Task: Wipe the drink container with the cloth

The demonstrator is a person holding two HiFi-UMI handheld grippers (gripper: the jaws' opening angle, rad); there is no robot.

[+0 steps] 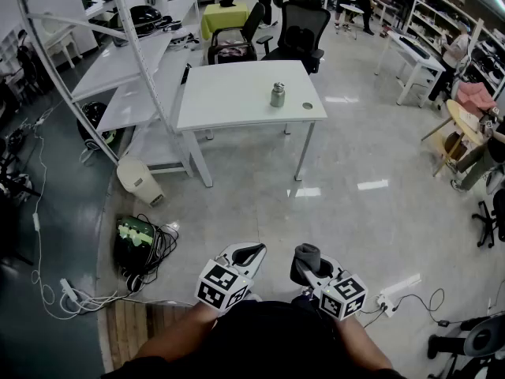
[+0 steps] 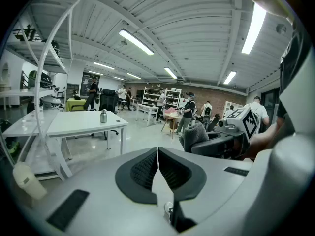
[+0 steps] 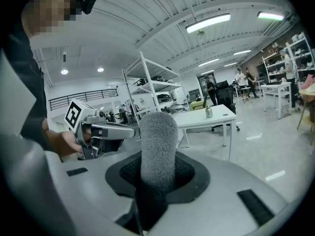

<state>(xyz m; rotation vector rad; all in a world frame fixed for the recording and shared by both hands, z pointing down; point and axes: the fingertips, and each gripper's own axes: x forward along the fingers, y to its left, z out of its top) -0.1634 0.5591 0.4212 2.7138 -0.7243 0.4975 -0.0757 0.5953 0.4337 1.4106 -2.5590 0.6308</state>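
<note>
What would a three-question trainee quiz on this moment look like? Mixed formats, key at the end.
1. True or false: the left gripper has its jaws shut with nothing between them.
2. Where does the drink container stand? A) on the white table B) on the metal shelving C) on the floor
3. Fill in: the right gripper has its jaws shut on a rolled grey ____.

Key: 1 true; 2 A; 3 cloth.
</note>
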